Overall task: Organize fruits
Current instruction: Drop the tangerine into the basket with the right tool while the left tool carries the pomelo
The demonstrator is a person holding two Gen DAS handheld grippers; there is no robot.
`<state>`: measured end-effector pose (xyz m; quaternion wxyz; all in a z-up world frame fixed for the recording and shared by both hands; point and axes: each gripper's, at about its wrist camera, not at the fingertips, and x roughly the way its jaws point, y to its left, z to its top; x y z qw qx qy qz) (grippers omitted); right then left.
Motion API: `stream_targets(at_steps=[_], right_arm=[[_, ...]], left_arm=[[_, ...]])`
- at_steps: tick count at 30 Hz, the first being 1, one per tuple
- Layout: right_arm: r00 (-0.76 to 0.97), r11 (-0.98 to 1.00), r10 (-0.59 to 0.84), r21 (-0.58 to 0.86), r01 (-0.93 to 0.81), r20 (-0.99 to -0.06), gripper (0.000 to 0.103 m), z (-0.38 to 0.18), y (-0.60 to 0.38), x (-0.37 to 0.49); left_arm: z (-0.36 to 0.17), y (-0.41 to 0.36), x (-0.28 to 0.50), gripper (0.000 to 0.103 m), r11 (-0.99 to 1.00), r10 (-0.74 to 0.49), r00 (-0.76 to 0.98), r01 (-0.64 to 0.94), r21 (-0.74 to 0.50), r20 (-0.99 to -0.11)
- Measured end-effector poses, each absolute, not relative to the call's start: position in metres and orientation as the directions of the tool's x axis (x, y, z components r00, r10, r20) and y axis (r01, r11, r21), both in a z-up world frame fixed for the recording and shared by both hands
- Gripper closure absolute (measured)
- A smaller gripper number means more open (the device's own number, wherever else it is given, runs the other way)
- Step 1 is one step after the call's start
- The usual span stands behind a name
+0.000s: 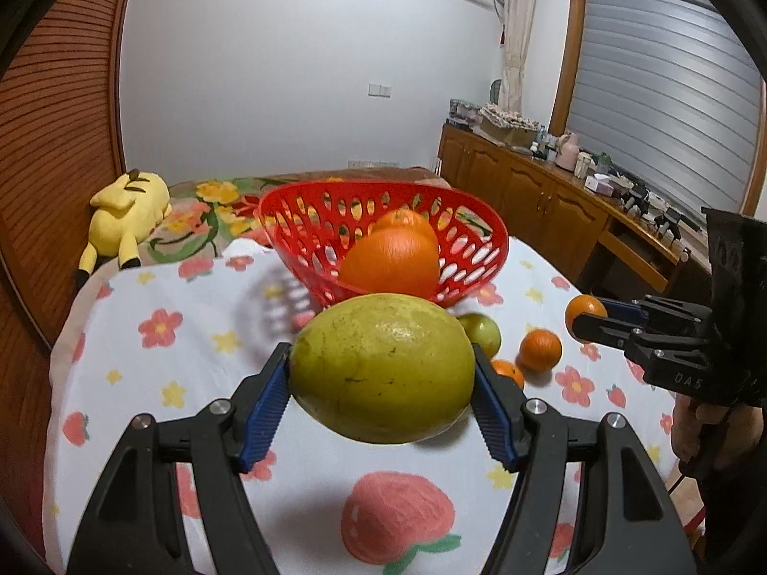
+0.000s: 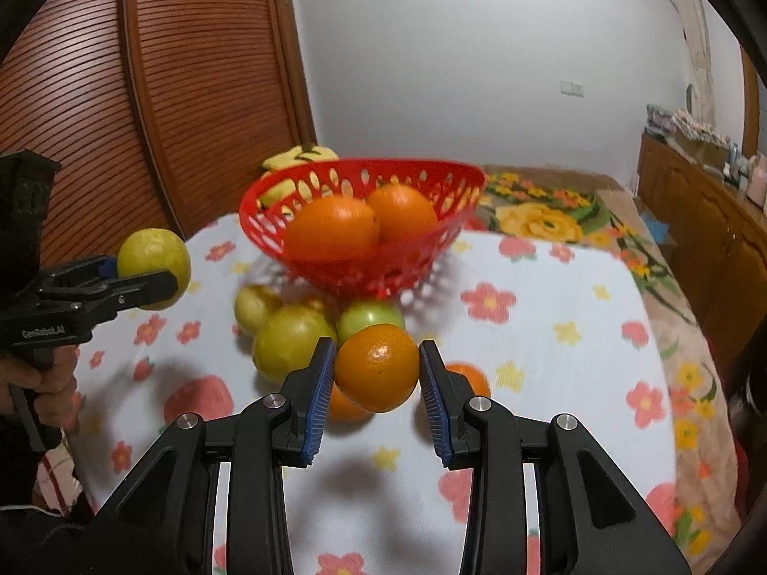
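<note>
While both of my hands are up above the bed, this is how things stand.

Left gripper: my blue pads are clamped on either side of a big yellow-green fruit, grasped across its width and held clear of the sheet; its shadow falls on the cloth below.

Right gripper: clenched on a small orange, one ribbed pad on each flank, the fruit lifted off the sheet.

Cross-view: from my left wrist the right gripper shows at the right edge with that small orange at its tip; from my right wrist the left gripper shows at the left edge with the yellow-green fruit at its tip, and my hand is wrapped round its handle.

Basket: red, perforated plastic, sitting on the sheet beyond both grippers, with two large oranges inside, touching each other.

Loose fruit: several yellow-green fruits lie bunched on the sheet just in front of the basket, beside a green one; more small oranges lie on the sheet close by, partly hidden behind what I hold.

Sheet: white with red flowers, yellow stars and strawberries, spread over a floral blanket.

Plush toy: yellow, lying on the blanket by the wooden slatted wall, well apart from the basket.

Cabinet: wooden, along the far right wall, its top cluttered.
</note>
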<state>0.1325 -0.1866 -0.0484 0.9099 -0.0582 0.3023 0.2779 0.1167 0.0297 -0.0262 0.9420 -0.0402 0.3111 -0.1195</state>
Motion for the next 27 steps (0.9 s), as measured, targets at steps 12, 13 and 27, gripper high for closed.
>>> stream_targets(at_steps=[12,13,27], right_arm=[[0.691,0.827,0.465,-0.006,-0.562,-0.553,0.068,-0.016,-0.16,0.154],[0.691,0.827,0.466,-0.007,-0.563,-0.553,0.068,-0.015,-0.159,0.156],[0.685,0.828,0.44,-0.033,-0.56,-0.58,0.068,-0.024,-0.137,0.19]], left_arm=[[-0.012,0.032,0.131,0.034,0.97,-0.241,0.795,0.196,-0.141,-0.557],[-0.011,0.032,0.132,0.034,0.971,-0.239,0.795,0.195,-0.139,-0.557],[-0.006,0.027,0.156,0.034,0.976,-0.214,0.794,0.196,-0.093,-0.57]])
